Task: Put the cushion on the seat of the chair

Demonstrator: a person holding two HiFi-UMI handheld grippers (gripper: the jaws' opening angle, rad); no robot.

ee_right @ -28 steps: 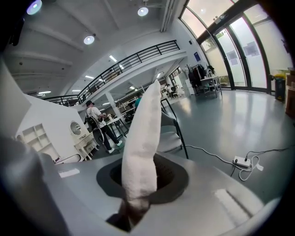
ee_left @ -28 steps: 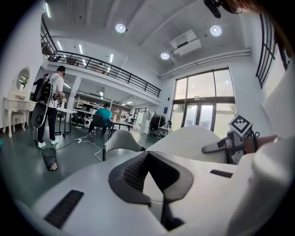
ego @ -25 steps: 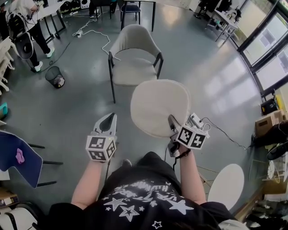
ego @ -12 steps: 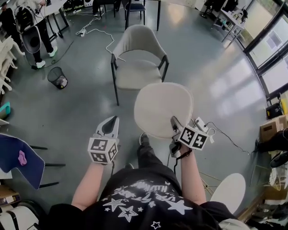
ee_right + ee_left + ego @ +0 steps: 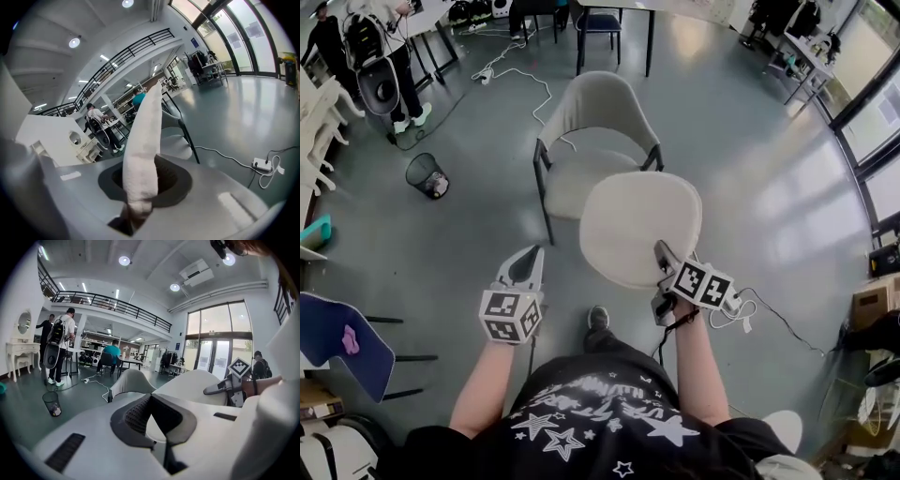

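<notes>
A beige armchair (image 5: 598, 112) with dark legs stands on the grey floor ahead, its seat (image 5: 572, 178) bare. The round beige cushion (image 5: 639, 227) hangs in the air in front of it, its far edge overlapping the seat's front right corner in the head view. My right gripper (image 5: 662, 253) is shut on the cushion's near edge; in the right gripper view the cushion (image 5: 143, 150) stands up edge-on between the pads, the chair (image 5: 180, 140) behind it. My left gripper (image 5: 529, 255) is level with it on the left, shut and holding nothing; its view shows the chair (image 5: 129, 380) and cushion (image 5: 197, 383) ahead.
A black mesh bin (image 5: 427, 175) stands left of the chair, and a white cable (image 5: 517, 73) trails behind it. A power strip with cord (image 5: 736, 309) lies right of my right hand. A person with a backpack (image 5: 375, 66) stands far left. A blue chair (image 5: 337, 337) is near left.
Both grippers and the cushion have moved forward towards the chair, which now shows closer. The cushion's far edge now overlaps the seat's front. The grip is unchanged.
</notes>
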